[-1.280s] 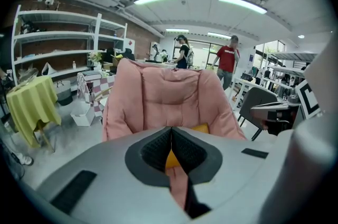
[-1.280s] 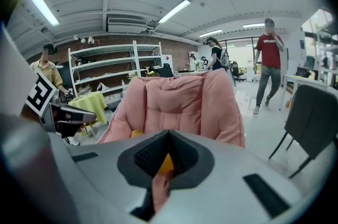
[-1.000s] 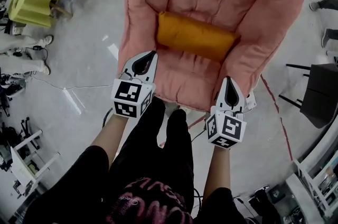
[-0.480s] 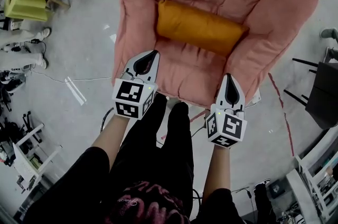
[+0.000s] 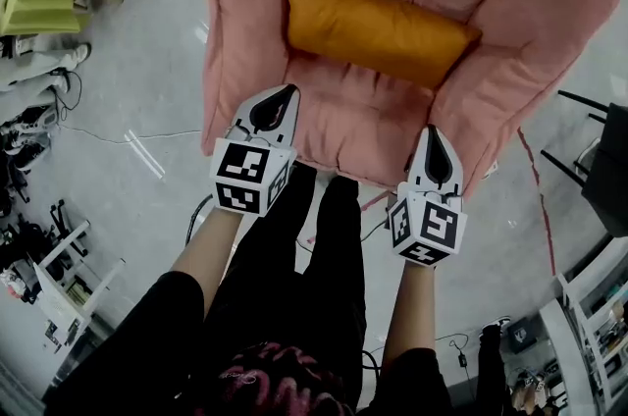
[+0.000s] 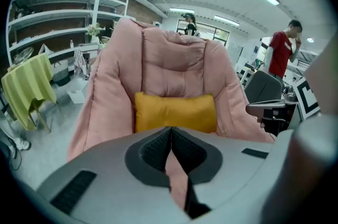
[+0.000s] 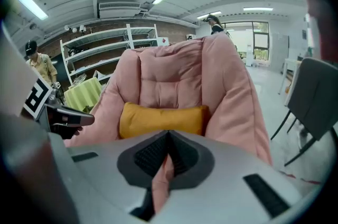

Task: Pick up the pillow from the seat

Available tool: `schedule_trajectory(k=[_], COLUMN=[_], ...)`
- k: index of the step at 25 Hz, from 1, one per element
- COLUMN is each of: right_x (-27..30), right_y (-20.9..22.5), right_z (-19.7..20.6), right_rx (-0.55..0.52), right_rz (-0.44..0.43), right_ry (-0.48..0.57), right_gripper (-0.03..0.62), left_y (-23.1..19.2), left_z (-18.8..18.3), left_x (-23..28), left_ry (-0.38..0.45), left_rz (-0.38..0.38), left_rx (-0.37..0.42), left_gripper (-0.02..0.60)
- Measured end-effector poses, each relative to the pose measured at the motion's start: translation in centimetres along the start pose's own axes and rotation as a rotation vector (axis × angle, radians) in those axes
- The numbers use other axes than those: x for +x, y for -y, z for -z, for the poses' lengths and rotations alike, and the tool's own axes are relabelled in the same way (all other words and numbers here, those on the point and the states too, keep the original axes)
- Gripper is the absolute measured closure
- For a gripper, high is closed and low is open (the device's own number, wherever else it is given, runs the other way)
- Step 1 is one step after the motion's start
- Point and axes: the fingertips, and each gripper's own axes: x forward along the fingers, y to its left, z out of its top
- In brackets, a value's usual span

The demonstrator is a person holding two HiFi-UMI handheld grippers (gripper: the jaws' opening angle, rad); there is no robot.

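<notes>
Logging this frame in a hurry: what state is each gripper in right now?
Left gripper: closed, holding nothing.
Right gripper: closed, holding nothing.

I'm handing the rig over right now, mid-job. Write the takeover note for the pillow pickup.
Left claw: shut, empty, over the front left corner of the pink armchair.
Right claw: shut, empty, over its front right edge.
Orange pillow: lying across the seat against the backrest, untouched.
Done: nothing grasped.
Left: open both claws, reach in, grip the pillow, lift it off.
</notes>
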Motion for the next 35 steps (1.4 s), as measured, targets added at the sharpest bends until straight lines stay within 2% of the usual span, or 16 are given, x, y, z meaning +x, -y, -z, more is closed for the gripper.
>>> schedule_trajectory(k=[7,14,23,30,31,32,33,35], right_x=[1.9,2.7,4.5,6.2,6.5,6.8,7.1,7.6], right_y=[-0.1,-0.2,0.1,1.3,1.6,1.8,2.0,2.4], right_z=[2.9,3.9,2.8,2.0,2.0,1.9,1.9,1.8], right_rx=[0.002,-0.002,-0.017,-0.009,-0.005,0.000,0.004,0.010], right_rz=[-0.008,-0.015,-0.019,0.000,0.001,0.000,-0.002,0.001], right_ry=[-0.043,-0.056,-0.037,-0.047,-0.054,-0.059,-0.062,-0.062], right_gripper=[0.574,0.574,0.572,0.571,0.561,0.515,0.479,0.470], left_y=[-0.9,-0.5,-0.6,-1.8,-1.9,-2.0,-2.1,-2.4], left_z=[2.8,3.9,2.6,0.9,0.9,1.0,1.0,1.2], left_x=[1.8,2.6,4.3,5.8,6.2,6.6,7.0,7.6], left_ry=[-0.043,-0.061,-0.046,-0.030,-0.039,-0.051,-0.060,-0.069], left_rz=[-0.006,-0.004,0.008,0.020,0.028,0.037,0.044,0.046], left_rx=[-0.010,-0.001,0.016,0.001,-0.003,-0.009,-0.018,-0.036], left_gripper=[0.572,0.572,0.571,0.567,0.525,0.444,0.416,0.411])
